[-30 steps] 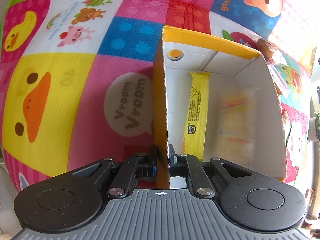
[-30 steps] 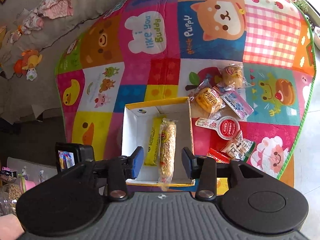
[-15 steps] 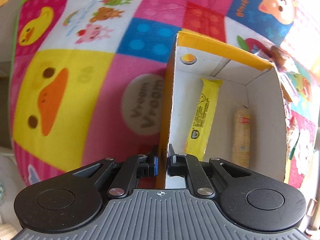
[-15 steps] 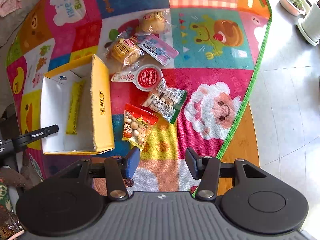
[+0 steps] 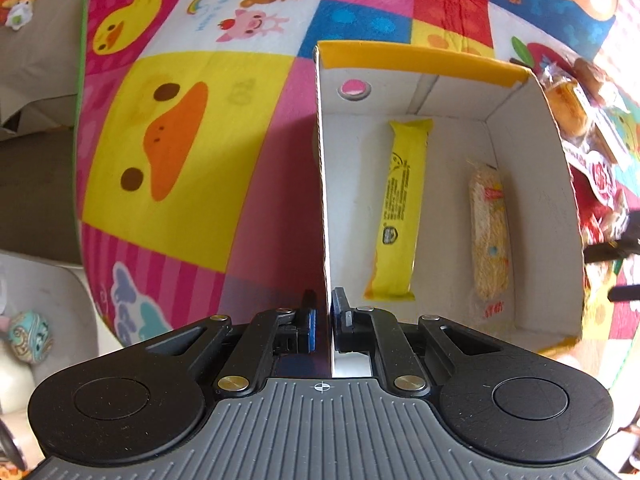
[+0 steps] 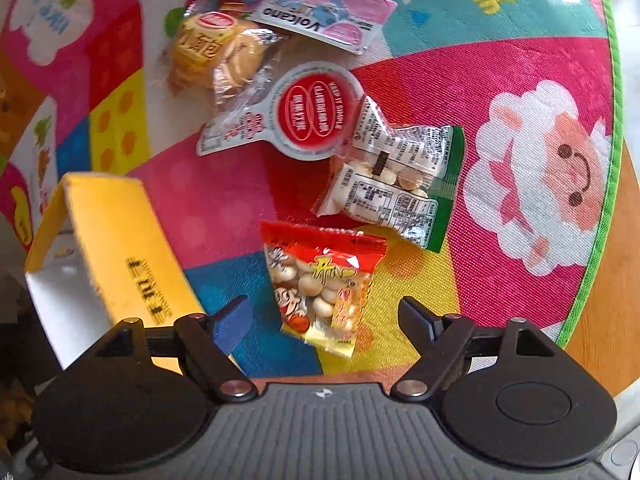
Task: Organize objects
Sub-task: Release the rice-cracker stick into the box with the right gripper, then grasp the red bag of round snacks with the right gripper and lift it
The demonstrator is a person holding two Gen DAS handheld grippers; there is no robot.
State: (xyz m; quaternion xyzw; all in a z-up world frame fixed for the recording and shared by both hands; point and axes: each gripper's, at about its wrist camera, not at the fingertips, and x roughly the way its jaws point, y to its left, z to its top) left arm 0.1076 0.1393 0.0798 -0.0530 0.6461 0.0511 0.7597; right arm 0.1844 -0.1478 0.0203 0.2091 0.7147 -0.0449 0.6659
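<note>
My left gripper (image 5: 325,305) is shut on the left wall of a yellow cardboard box (image 5: 325,184) with a white inside. In the box lie a yellow snack bar (image 5: 402,208) and a pale rice-cracker bar (image 5: 489,236). My right gripper (image 6: 322,311) hangs over the play mat with its jaws opening, and a red bag of round snacks (image 6: 322,282) lies on the mat below the gap, untouched by the pads. The box's yellow outer wall (image 6: 120,240) shows at the left of the right wrist view.
More packets lie on the colourful mat beyond the red bag: a green-edged clear packet (image 6: 394,184), a round red-label packet (image 6: 304,114), a wrapped bun (image 6: 216,50) and a pink Volcano packet (image 6: 320,12). The mat's green edge (image 6: 608,160) and wooden floor run at the right.
The rice-cracker bar left my right gripper and now lies in the box. My right gripper swung away from the box, dropped low over the red bag and spread wide. The left hold stayed.
</note>
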